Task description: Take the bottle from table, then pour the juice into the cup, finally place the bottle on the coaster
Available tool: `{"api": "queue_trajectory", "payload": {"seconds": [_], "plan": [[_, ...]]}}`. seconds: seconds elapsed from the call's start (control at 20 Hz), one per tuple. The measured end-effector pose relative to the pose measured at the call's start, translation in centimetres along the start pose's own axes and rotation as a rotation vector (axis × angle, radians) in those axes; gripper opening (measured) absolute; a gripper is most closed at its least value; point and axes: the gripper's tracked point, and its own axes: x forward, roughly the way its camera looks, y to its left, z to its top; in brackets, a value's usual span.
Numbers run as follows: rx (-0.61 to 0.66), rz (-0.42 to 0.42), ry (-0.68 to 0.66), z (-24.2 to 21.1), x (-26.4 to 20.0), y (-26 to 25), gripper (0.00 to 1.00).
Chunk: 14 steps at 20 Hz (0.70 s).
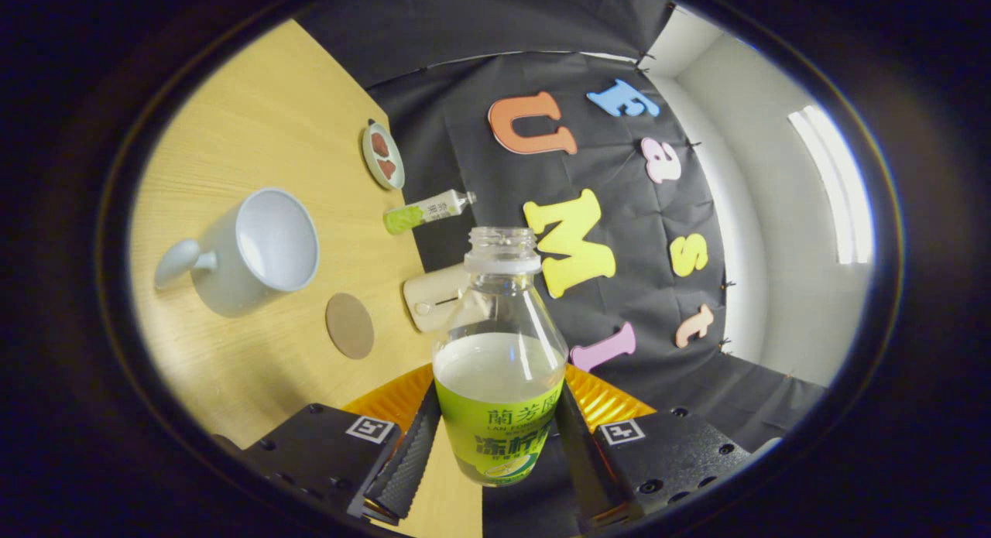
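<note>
Now holding the open bottle (499, 368) firmly between the fingers (495, 449), lifted and tilted, pouring step next: needs bringing its mouth over the cup (259, 251) beyond, past the coaster (349, 325).

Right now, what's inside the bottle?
The uncapped bottle, held in the gripper, has pale juice up to roughly its shoulder, empty above. The green label hides the lower contents.

Uncapped half-full bottle (499, 383) in gripper (495, 445); white cup (255, 251), brown coaster (350, 325)
</note>
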Motion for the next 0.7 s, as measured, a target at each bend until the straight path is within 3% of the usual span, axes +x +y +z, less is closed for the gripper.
{"api": "queue_trajectory", "payload": {"seconds": [0.35,0.7], "plan": [[-0.193,-0.030,0.009,0.5,1.2,-1.0,0.81],[-0.304,-0.068,0.028,0.7,2.1,-1.7,0.81]]}}
